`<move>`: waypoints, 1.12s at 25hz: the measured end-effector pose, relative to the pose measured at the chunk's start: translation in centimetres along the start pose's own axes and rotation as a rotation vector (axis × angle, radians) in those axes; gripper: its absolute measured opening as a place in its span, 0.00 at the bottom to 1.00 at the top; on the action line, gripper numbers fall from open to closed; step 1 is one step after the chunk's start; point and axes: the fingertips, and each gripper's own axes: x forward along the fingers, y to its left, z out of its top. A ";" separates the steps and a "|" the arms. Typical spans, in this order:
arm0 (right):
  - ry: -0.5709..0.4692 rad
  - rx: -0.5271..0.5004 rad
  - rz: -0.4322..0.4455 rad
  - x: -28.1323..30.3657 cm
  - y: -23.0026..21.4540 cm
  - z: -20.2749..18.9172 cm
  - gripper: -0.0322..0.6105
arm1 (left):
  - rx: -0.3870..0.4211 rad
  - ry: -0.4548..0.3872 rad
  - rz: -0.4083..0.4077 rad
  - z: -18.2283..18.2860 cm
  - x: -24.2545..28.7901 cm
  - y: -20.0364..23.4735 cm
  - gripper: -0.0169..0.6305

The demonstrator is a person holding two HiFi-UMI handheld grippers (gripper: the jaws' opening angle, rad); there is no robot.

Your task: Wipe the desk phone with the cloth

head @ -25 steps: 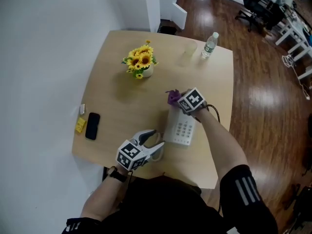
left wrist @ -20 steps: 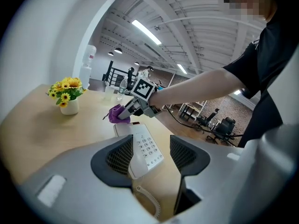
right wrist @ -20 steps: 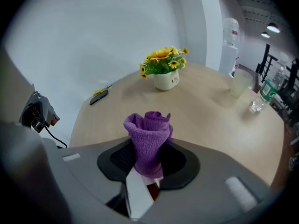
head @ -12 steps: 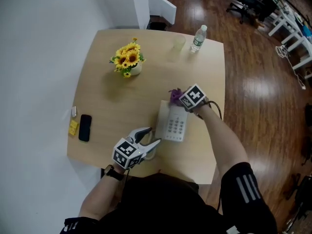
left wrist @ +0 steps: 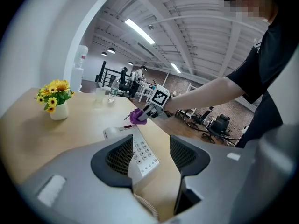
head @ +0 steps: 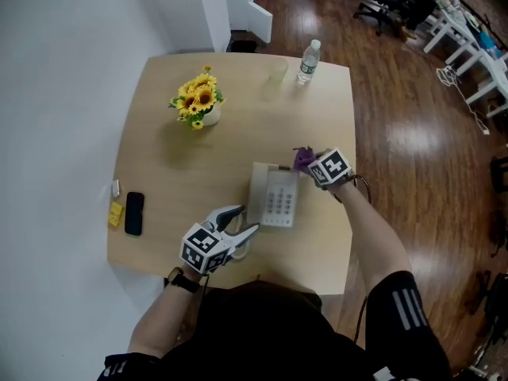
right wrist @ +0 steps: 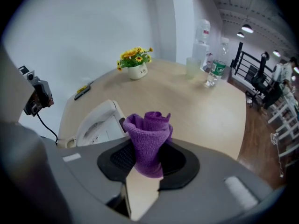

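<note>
Your right gripper has slid off the phone & now sits just past its top right corner, w/ the purple cloth bunched at its tip.

Head view: left gripper hangs at the phone's bottom left corner, over the table. Flowers stand well beyond the phone's top left.

Left gripper view: jaws wide apart, nothing gripped, phone keypad showing btwn them, coiled cord below it.

Right gripper view: jaws clamped on the cloth, which stands up in a roll. Phone is just left of it; can't tell if they touch.
</note>
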 end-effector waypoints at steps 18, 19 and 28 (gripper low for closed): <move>-0.092 -0.065 -0.062 0.8 9.0 -5.7 0.26 | 0.035 0.011 -0.048 -1.0 -0.9 -1.7 0.40; -0.090 -0.059 -0.055 0.8 9.7 -6.4 0.26 | 0.038 0.011 -0.053 -0.9 -0.9 -1.8 0.40; -0.022 -0.107 0.013 1.3 16.3 -13.4 0.26 | 0.058 0.013 -0.086 -0.9 -0.5 -2.8 0.40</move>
